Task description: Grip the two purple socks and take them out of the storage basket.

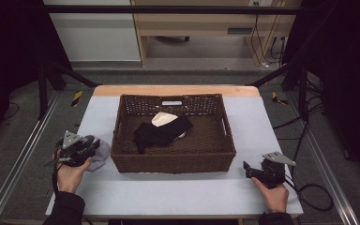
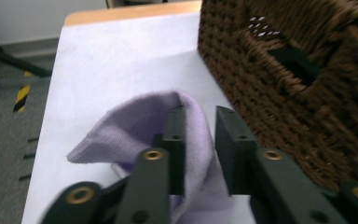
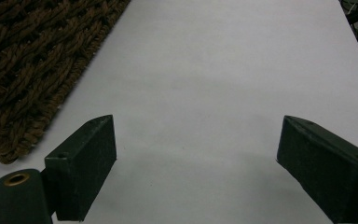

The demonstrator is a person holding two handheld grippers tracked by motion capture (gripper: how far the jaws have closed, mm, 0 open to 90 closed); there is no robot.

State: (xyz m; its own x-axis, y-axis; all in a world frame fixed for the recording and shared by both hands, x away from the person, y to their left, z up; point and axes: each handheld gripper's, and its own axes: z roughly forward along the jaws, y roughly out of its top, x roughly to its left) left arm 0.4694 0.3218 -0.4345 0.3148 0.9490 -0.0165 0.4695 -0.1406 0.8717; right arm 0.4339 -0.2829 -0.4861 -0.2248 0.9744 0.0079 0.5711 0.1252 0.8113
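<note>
**Lilac cloth pinched beside basket, left side**

Left tongs (image 2: pixel 199 154) closed on lilac cloth (image 2: pixel 135 135), a fold of the fabric caught between the two black jaws. Seen from the high view: cloth (image 1: pixel 101 152) just left of the wicker basket (image 1: pixel 173 161), near its front left corner, resting on the desk (image 1: pixel 168 192) and bunched under the left tongs (image 1: pixel 86 149). Grip taken at a raised fold rather than a flat edge, probably because a ridge of soft fabric gives the jaws something to bite on without scraping the desk cover. Rest of the cloth trailing away from the basket, loose, one corner flat on the desk.

Inside the basket: black garment (image 1: pixel 161 132) lying across the middle, a pale cream piece (image 1: pixel 163 118) partly under it toward the back wall. Likely a sorting job in hand, laundry going into the basket, the lilac cloth next in line. Not yet lifted; cannot tell whether any part of it touches the basket wall, though very close in the left gripper view.

Right tongs (image 1: pixel 249 169) parked off the basket's front right corner, low over bare desk, jaws spread wide and holding nothing. In the right gripper view, right tongs (image 3: pixel 196 172) framing plain desk surface, basket edge (image 3: pixel 32 70) at the far left. Kept clear, presumably to leave the lift to the left side and stay ready to steady the basket.

Risk, as a judgement: thin fold slipping free on the lift over the rim.
</note>
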